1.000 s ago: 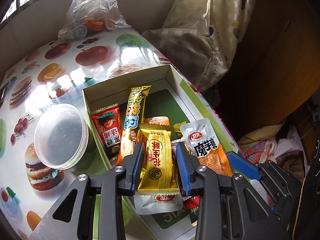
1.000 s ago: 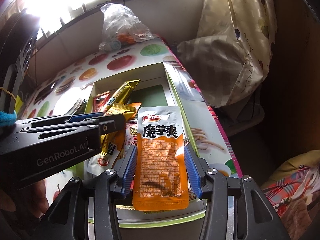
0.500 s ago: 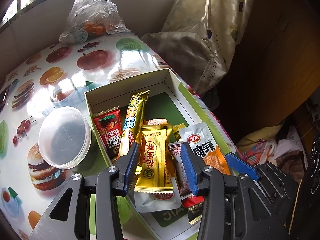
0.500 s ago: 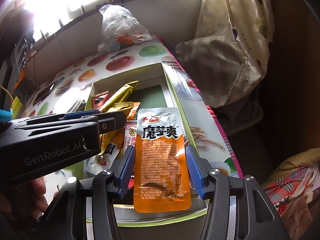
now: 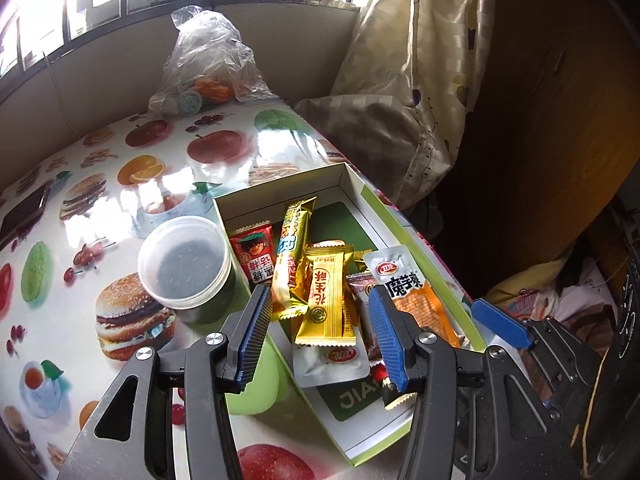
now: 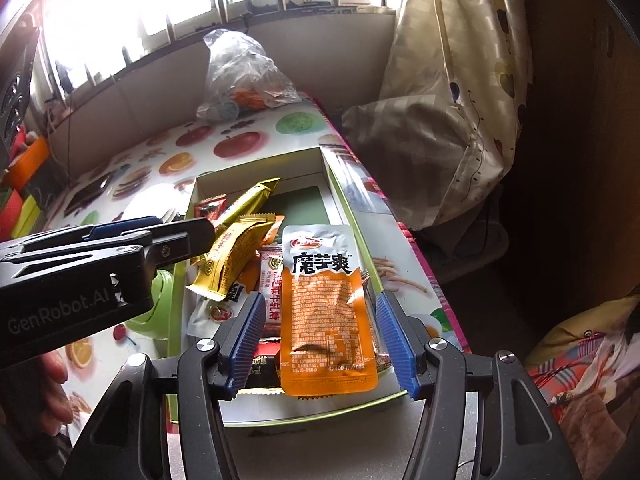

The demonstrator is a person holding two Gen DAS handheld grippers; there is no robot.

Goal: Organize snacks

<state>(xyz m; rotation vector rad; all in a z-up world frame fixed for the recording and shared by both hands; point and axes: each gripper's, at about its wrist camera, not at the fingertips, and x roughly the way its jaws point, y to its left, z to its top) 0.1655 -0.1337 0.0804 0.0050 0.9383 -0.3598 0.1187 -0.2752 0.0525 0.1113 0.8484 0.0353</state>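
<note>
A white box with a green rim (image 5: 280, 190) holds several snack packets. In the left wrist view my left gripper (image 5: 320, 336) hovers over a gold packet (image 5: 326, 300) that lies on the pile. Its jaws are opening and the blue pads stand clear of the packet on both sides. A red packet (image 5: 254, 258) and a long yellow bar (image 5: 294, 240) lie further back. In the right wrist view my right gripper (image 6: 322, 340) straddles an orange pouch (image 6: 326, 312) that rests on the box's near right corner (image 6: 360, 400). Its jaws are also opening, with gaps beside the pouch.
A lidded clear tub (image 5: 184, 260) and a green object (image 5: 256, 384) sit left of the box on the fruit-print tabletop (image 5: 120, 184). A plastic bag (image 5: 208, 76) stands at the far wall, and a phone (image 5: 24, 212) lies far left. Curtain (image 5: 420, 80) and table edge lie right.
Both pairs of jaws have widened away from the gold packet and the orange pouch. Both grippers have drawn back and up from the box, and the packets stay lying in it.
</note>
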